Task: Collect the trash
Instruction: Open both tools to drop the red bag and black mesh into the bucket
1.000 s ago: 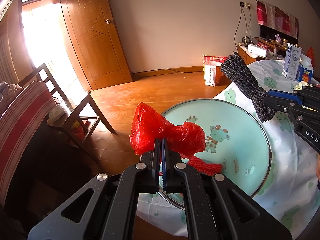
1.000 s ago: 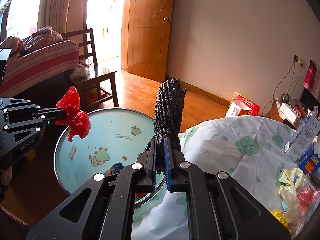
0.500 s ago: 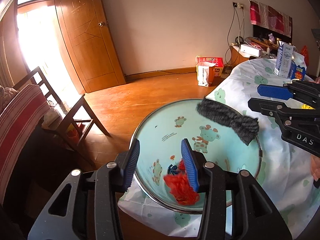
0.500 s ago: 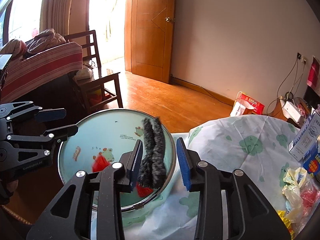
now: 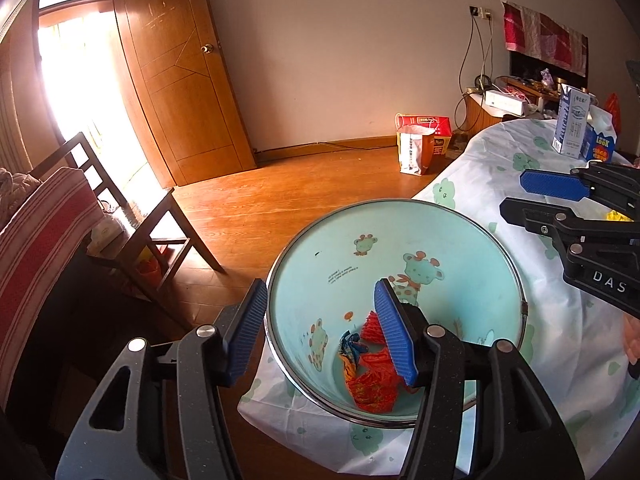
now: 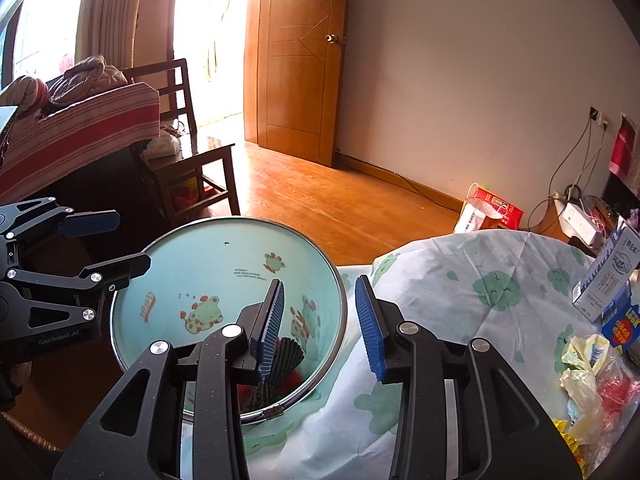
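A pale green bin (image 5: 340, 248) with cartoon animals and a metal rim stands against the cloth-covered table. My left gripper (image 5: 320, 286) hovers over its near rim, jaws opening, nothing between the pads. The red plastic bag (image 5: 372, 392) lies at the bottom beside a blue wrapper (image 5: 352, 346). My right gripper (image 6: 320, 284) hangs over the bin (image 6: 224, 264) on the table side, jaws also opening and empty. The dark knitted piece (image 6: 286, 354) lies inside the bin below it. Each gripper shows in the other's view: right gripper (image 5: 514, 192), left gripper (image 6: 130, 240).
The table's white cloth with green prints (image 6: 460, 280) carries a milk carton (image 6: 612, 272) and a pile of crumpled wrappers (image 6: 592, 364) at the right. A wooden chair (image 5: 132, 216) and a striped sofa stand left of the bin. Paper bags (image 5: 416, 148) sit on the floor by the wall.
Both grippers went from shut to open. The red bag fell from the left one and the dark knitted piece from the right one into the bin.
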`<state>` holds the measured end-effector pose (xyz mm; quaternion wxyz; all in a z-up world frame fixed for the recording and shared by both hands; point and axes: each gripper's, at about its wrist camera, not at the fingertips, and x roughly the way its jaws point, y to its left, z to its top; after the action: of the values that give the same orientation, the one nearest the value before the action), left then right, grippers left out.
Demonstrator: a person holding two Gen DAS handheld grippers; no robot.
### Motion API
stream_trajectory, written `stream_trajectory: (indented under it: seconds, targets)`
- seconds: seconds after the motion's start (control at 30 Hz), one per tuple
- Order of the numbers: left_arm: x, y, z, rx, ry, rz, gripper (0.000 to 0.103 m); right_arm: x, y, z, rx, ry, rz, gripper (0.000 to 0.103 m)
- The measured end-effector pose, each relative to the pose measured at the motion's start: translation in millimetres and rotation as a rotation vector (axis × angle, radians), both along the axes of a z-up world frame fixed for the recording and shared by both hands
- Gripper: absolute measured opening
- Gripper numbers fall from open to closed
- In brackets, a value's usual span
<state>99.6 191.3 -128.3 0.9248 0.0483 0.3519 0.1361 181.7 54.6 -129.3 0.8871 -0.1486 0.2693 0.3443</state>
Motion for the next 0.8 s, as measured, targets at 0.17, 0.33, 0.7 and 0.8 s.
stream_trajectory:
  seconds: [0.17,0.33,0.7,0.8]
  targets:
    - [0.4,1.2,0.1,0.001,0.0,0.005,0.055,-0.4,-1.7,0.9,0.005,-0.006,-0.003,0.038]
    - [0.3,2.8,0.4,-0.003,-0.001,0.009,0.055,0.2,-3.1,1.5,0.014,-0.004,-0.011,0.038]
    - [0.3,1.0,-1.1,-0.002,0.004,0.006,0.056,-0.2,-7.0,2.5,0.025,-0.025,-0.026,0.044]
    - [0.7,-1.8,-1.4,0.001,0.008,0.002,0.057,-1.5,-6.8,3.0,0.022,-0.036,-0.029,0.045]
